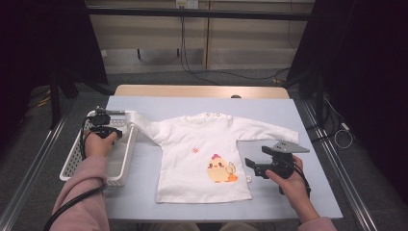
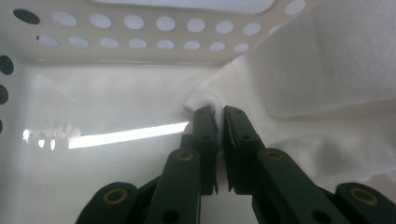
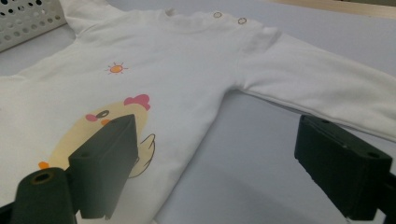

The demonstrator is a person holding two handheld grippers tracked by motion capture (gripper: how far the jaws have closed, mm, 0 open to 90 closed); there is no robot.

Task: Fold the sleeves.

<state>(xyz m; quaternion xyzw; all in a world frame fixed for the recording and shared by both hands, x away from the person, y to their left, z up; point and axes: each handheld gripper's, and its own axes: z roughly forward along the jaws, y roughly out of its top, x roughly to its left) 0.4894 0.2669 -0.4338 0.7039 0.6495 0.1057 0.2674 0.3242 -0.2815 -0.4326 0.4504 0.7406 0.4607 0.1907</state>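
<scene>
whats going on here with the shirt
A person works two claws at a table. The left claw is inside the basket, shut on the cuff of a white shirt; that sleeve hangs over the basket wall. The shirt lies flat, chick print up. The right claw is open beside it, holding nothing.

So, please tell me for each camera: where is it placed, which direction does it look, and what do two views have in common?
High view: above the person's side, looking forward and down on the table; both forearms, left gripper, right gripper.
Left gripper view: rides the left gripper, looking into the white basket; jaws pinch the shirt sleeve.
Right gripper view: rides the right gripper, low over the table, facing the white shirt; jaws open.
Shared: all three show shirt and basket.
</scene>
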